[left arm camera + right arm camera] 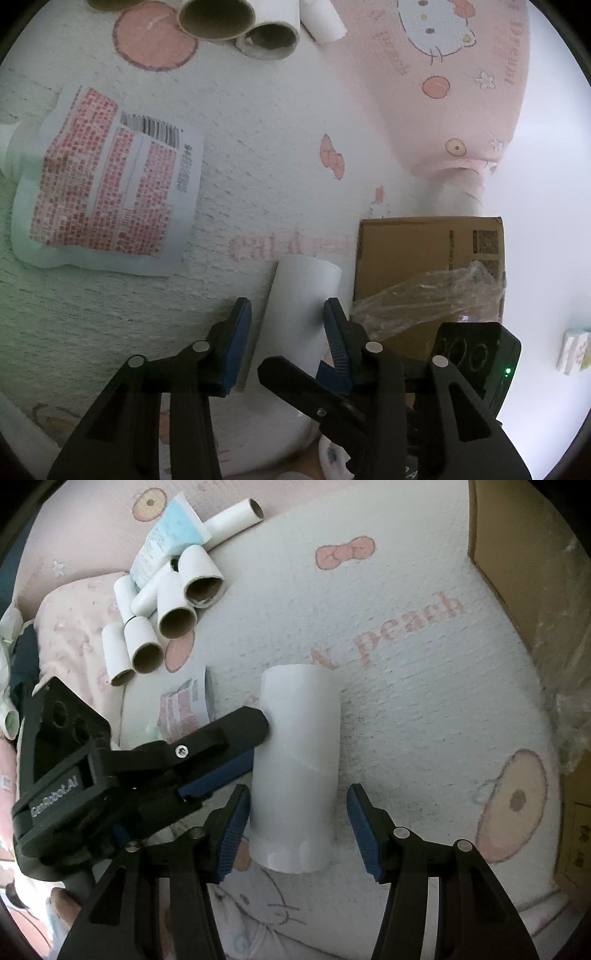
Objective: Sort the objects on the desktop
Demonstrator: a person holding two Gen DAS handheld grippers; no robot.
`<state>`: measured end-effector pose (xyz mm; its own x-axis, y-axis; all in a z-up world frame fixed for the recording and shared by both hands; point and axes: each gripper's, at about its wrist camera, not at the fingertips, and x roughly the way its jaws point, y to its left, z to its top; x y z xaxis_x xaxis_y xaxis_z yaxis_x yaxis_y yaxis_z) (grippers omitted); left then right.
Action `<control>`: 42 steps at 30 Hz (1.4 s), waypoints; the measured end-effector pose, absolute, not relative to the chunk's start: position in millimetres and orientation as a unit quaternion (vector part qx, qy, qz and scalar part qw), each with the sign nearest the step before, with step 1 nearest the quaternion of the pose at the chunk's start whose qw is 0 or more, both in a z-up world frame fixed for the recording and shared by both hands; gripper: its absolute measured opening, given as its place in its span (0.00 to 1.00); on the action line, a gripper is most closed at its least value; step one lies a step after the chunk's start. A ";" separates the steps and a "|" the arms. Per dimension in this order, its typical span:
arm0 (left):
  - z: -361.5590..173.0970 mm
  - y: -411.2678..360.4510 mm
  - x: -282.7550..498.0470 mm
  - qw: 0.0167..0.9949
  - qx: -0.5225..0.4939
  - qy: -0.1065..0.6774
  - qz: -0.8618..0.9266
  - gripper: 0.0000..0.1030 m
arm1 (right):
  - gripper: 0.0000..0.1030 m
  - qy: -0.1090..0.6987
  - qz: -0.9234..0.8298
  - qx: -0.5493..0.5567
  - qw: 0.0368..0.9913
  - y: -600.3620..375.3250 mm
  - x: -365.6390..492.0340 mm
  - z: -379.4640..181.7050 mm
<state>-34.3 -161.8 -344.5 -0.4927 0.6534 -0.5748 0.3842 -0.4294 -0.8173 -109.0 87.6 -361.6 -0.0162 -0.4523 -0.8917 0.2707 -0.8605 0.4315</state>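
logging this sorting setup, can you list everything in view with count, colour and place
large tube: one, white, lying on the blanket between both tools
tube pile: about eight cardboard tubes, white outside and brown inside, heaped at the far side
printed sheet: one, white with red print and a barcode, flat on the blanket
folded leaflet: one, light blue and white, on the tube pile
cardboard box: one, brown, beside the large tube
plastic wrap: one piece, clear, crumpled on the box
blanket: one, white with pink prints, under everything
pillow: one, pink with a cartoon cat, beyond the box
left tool: black with blue pads, astride the tube
right tool: black with blue pads, one pad clear of the tube
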 end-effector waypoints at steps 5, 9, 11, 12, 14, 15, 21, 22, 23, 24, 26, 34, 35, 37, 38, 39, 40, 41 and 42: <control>-344.7 -156.6 -35.0 0.116 -0.503 -0.527 0.675 0.43 | 0.42 -0.065 -0.703 0.657 0.263 86.4 -109.3 -361.0; -322.2 -149.7 -31.0 0.127 -0.500 -0.493 0.701 0.43 | 0.42 -0.040 -0.714 0.644 0.271 82.6 -99.1 -347.6; -304.4 -148.5 -28.0 0.135 -0.489 -0.475 0.719 0.43 | 0.42 -0.033 -0.724 0.631 0.278 82.7 -93.7 -336.0; -295.7 -147.9 -26.6 0.137 -0.484 -0.467 0.727 0.43 | 0.42 -0.035 -0.728 0.621 0.286 84.9 -91.1 -327.3; -283.2 -148.6 -25.1 0.136 -0.481 -0.458 0.735 0.43 | 0.42 -0.040 -0.733 0.611 0.296 87.2 -88.0 -315.3; -274.7 -149.2 -23.5 0.131 -0.476 -0.455 0.741 0.43 | 0.42 -0.043 -0.737 0.604 0.302 88.6 -86.2 -307.6; -220.9 -146.2 -23.7 0.130 -0.456 -0.416 0.776 0.43 | 0.42 -0.037 -0.755 0.566 0.331 92.0 -75.0 -269.9; -212.3 -144.2 -26.5 0.137 -0.457 -0.408 0.778 0.43 | 0.42 -0.038 -0.759 0.558 0.335 93.2 -72.7 -264.1; -205.6 -142.0 -29.3 0.142 -0.456 -0.402 0.781 0.43 | 0.42 -0.038 -0.763 0.550 0.338 95.1 -71.0 -257.8; -195.2 -138.9 -33.5 0.147 -0.458 -0.390 0.785 0.43 | 0.42 -0.042 -0.770 0.539 0.339 99.5 -70.2 -248.8; -178.1 -132.5 -40.4 0.156 -0.458 -0.375 0.791 0.44 | 0.42 -0.056 -0.778 0.523 0.345 105.9 -68.6 -236.4; -109.5 -92.6 -64.6 0.189 -0.430 -0.313 0.825 0.44 | 0.42 -0.063 -0.817 0.453 0.350 142.0 -72.1 -181.4; -103.2 -88.2 -67.5 0.191 -0.427 -0.311 0.828 0.44 | 0.42 -0.062 -0.822 0.446 0.348 145.1 -71.4 -176.5; -92.7 -77.9 -73.7 0.195 -0.423 -0.305 0.831 0.44 | 0.42 -0.058 -0.834 0.429 0.343 156.6 -73.0 -163.1; -87.4 -72.8 -76.8 0.197 -0.421 -0.300 0.833 0.44 | 0.42 -0.058 -0.837 0.424 0.341 161.2 -74.7 -158.4; -81.1 -66.3 -80.3 0.200 -0.419 -0.291 0.837 0.45 | 0.42 -0.061 -0.841 0.418 0.337 167.4 -76.9 -151.7; -74.8 -59.1 -83.8 0.204 -0.417 -0.279 0.841 0.45 | 0.42 -0.065 -0.843 0.415 0.335 172.3 -78.9 -147.7; -71.6 -54.6 -84.6 0.206 -0.416 -0.272 0.843 0.45 | 0.42 -0.071 -0.845 0.413 0.332 177.7 -81.2 -143.0; -65.5 -47.0 -87.7 0.209 -0.414 -0.259 0.847 0.45 | 0.42 -0.075 -0.849 0.408 0.328 184.8 -84.0 -137.9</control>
<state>-87.7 -47.0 -65.5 -0.5709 0.5682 -0.5926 -0.1392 -0.7783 -0.6122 -84.0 184.8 -137.9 -0.4522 -0.6177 -0.6434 0.4955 -0.7738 0.3947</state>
